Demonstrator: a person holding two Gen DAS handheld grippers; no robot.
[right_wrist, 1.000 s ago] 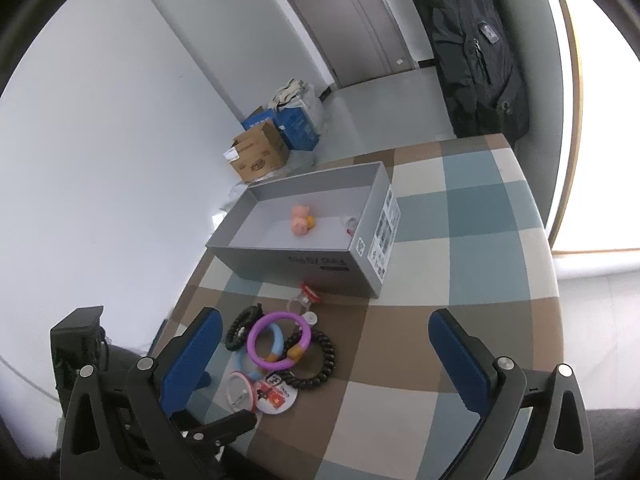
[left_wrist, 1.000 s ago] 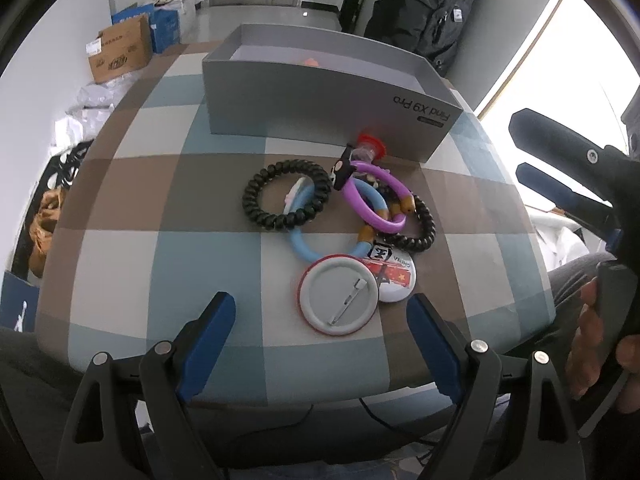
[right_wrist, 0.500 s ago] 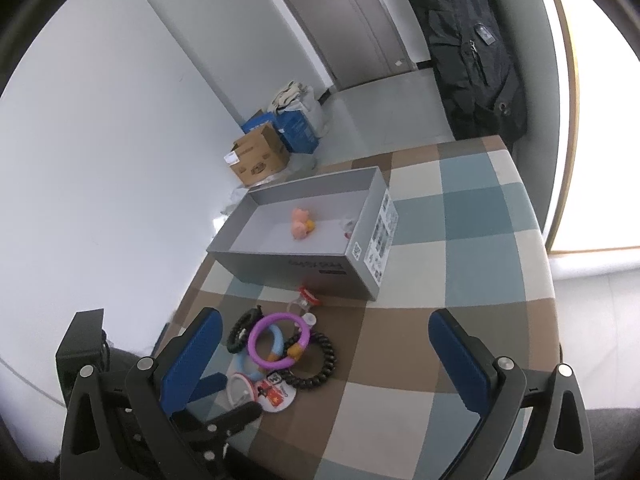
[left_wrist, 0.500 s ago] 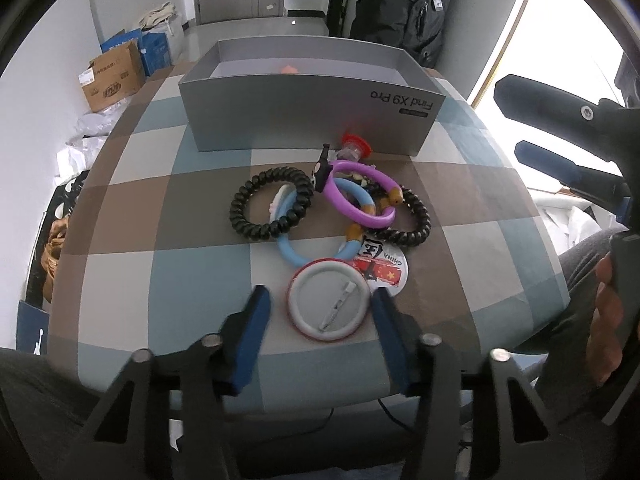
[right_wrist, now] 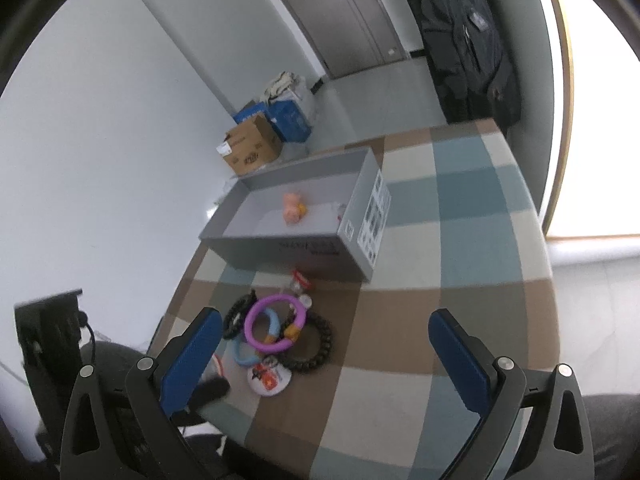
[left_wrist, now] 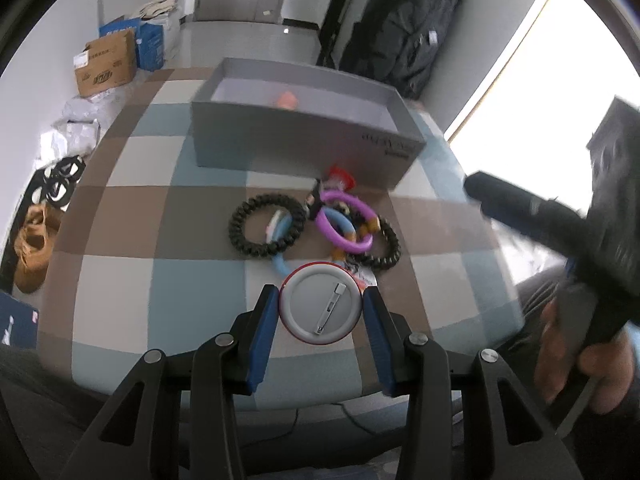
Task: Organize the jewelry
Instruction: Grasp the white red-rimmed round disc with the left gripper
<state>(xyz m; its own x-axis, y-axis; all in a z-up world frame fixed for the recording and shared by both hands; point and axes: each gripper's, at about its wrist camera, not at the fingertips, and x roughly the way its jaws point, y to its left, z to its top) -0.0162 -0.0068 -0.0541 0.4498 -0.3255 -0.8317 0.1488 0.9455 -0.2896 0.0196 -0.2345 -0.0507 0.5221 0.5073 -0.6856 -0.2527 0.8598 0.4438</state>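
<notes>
Left gripper (left_wrist: 320, 312) grips the badge (left_wrist: 319, 308) by its rim at the table's (left_wrist: 120, 280) near edge; I'd lift straight so it doesn't pivot, then carry it to the box (left_wrist: 296, 148). From the right wrist, right gripper (right_wrist: 324, 356) stands wide and empty; I count two black coils, a purple ring (right_wrist: 276, 324), a blue ring (right_wrist: 244, 354), a second badge (right_wrist: 270, 378).

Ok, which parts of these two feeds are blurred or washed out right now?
Left wrist view: the right gripper and the hand holding it are smeared, the window behind is blown out, while the badge stays sharp. Right wrist view: mostly sharp, window edge overexposed, strong fisheye bending.
</notes>
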